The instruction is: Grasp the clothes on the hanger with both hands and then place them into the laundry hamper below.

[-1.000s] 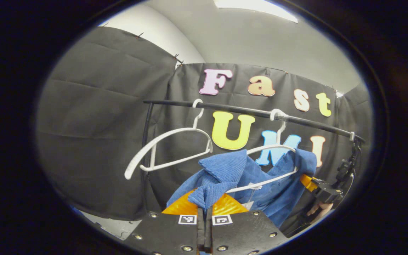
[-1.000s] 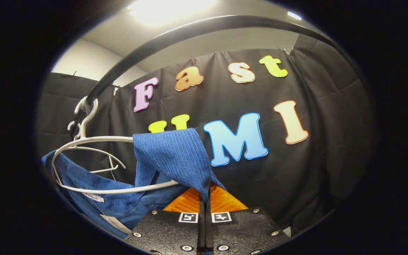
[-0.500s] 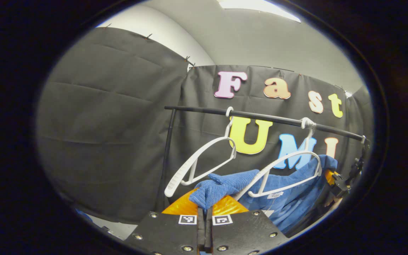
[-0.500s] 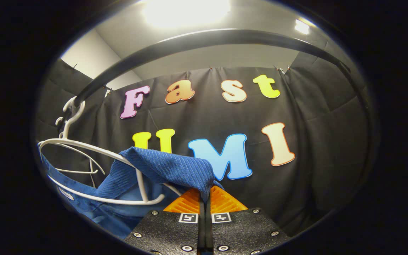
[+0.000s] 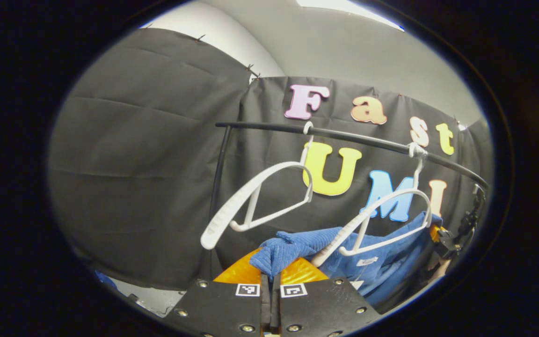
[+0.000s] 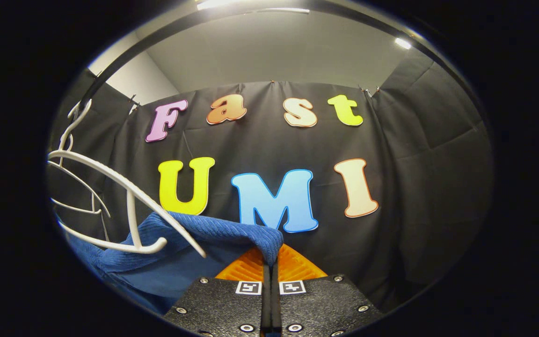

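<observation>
Two white hangers hang from the black rail, and going left to right from that rail's upright post you first meet the empty hanger, then the second hanger with the blue garment draped below it. Your left tongs are clamped on a bunched shoulder of that garment, and your right tongs are clamped on the other shoulder fold. Compared with a second ago, the cloth has come down: both shoulders, which sat over the hanger's arms, now lie below them, and the hanger's arm ends stand bare above the fabric in both views. That suggests the garment is nearly free of the hanger, though in the right gripper view one arm tip is close against the cloth and could snag. The hamper lies out of sight below the rail, so you will likely need to draw the garment clear and lower it.
</observation>
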The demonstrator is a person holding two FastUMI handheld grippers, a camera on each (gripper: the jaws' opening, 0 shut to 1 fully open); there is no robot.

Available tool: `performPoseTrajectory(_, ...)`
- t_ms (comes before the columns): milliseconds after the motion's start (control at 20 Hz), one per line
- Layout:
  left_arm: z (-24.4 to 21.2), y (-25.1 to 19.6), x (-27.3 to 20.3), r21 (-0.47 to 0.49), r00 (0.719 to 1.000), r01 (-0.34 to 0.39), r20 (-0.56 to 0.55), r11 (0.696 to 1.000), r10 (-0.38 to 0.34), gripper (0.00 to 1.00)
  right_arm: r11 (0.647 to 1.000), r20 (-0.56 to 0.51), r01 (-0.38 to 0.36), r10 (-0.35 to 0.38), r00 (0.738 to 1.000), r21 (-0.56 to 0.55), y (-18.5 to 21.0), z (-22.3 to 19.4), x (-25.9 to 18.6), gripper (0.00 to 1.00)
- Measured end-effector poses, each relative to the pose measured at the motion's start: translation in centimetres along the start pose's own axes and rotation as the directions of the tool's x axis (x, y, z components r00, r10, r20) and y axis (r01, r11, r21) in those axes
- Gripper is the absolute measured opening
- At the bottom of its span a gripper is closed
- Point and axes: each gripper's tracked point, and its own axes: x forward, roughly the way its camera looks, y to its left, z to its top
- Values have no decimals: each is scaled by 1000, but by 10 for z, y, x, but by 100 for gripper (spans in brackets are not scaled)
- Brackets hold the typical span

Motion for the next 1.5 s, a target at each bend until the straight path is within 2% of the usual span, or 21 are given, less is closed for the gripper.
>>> performPoseTrajectory(300, -37, 3, -6, 0, 999, -19, -43, 1000, 19, 2, 998, -22, -14, 12, 1000, -57, 1, -16, -3, 0)
performPoseTrajectory(850, -73, -5, -49, -12, 994, 35, -106, 999, -36, 2, 990, -77, 8, -19, 997, -139, -18, -39, -36, 0)
performPoseTrajectory(1100, -83, 13, -78, -20, 987, 72, -140, 997, -74, 2, 985, -130, 20, -43, 991, -171, -26, -45, -82, 0)
performPoseTrajectory(1500, -72, 42, -128, 69, 966, 216, -162, 974, -203, 2, 970, -113, 27, -56, 992, -242, -7, 14, -199, 0)
